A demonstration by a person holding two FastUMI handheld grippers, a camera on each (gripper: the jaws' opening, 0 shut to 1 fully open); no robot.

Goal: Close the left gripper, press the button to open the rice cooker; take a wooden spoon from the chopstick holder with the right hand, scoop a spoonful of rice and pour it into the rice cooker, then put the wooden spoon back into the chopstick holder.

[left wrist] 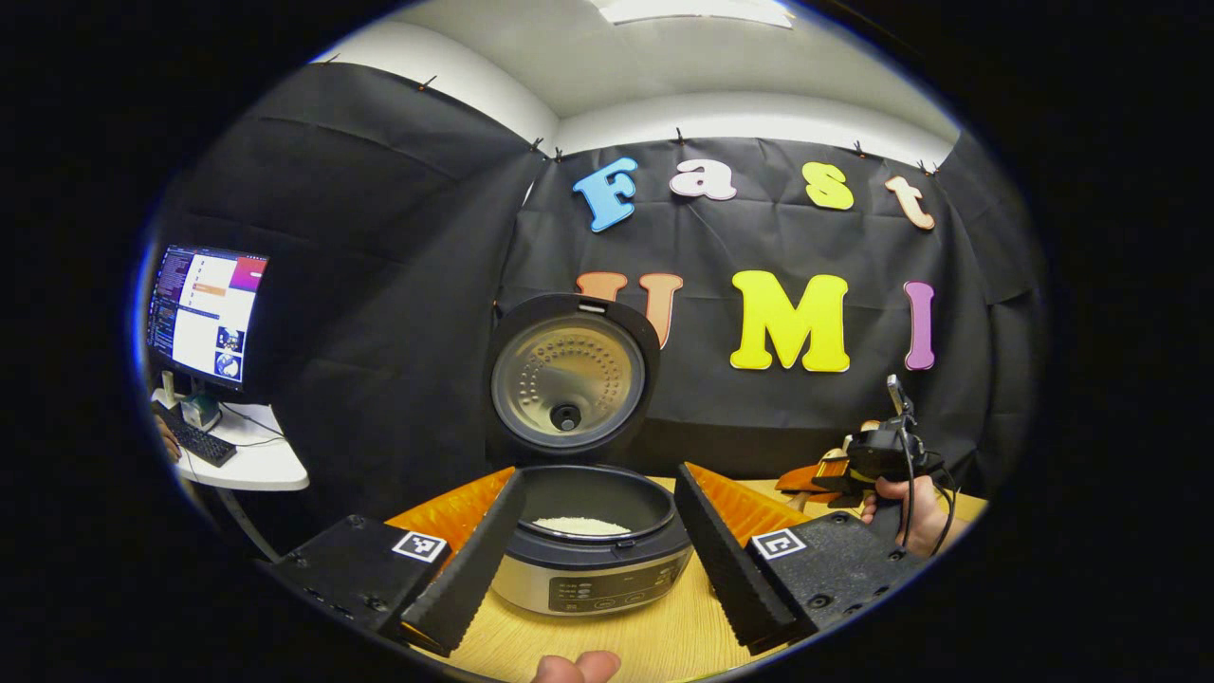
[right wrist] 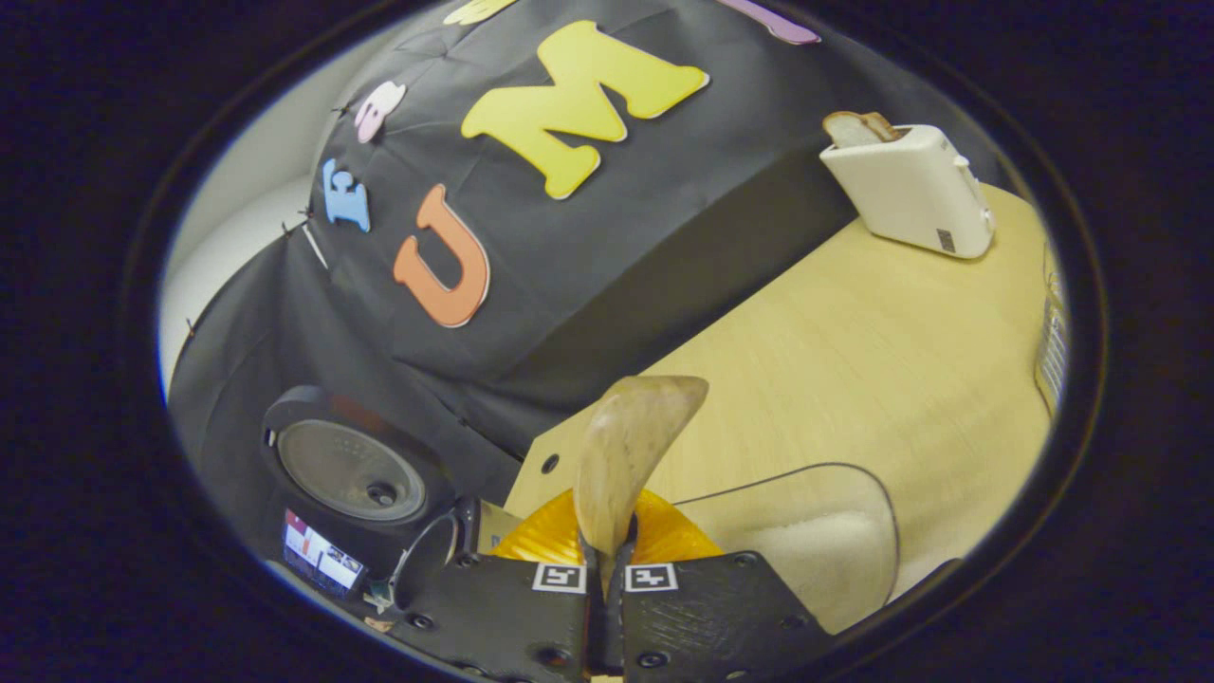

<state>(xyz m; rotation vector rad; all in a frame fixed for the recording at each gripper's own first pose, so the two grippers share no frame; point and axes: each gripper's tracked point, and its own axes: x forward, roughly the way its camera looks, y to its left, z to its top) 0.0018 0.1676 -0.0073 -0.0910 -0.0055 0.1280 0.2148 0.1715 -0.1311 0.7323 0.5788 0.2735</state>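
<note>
Right now my right hand-held gripper is clamped on the handle of the wooden spoon, both fingers pressed together around it, with the bowl of the spoon sticking up ahead of the fingers and looking empty. My left hand-held gripper has its fingers spread wide apart, framing the rice cooker on the tabletop. The cooker's lid stands fully raised, and the inner pot already holds a low mound of white rice. From the left gripper view I can see the other hand holding its gripper off to the side, well apart from the cooker.

I judge that the button press is done and the spoon is out of the holder; whether a scoop has already gone in, I cannot tell. In the right gripper view a clear bowl of rice sits just beside the fingers, and a white toaster stands at the far edge of the tabletop.

If the scoop is next, I want to tip the spoon's bowl down into the rice at a shallow slant, push through, then level it before lifting so nothing spills. The grip is near the handle's end, so the spoon may twist if it digs too deep; a gentle pass is safer. I would then carry it level across to the open pot and turn it over low above the rim.
</note>
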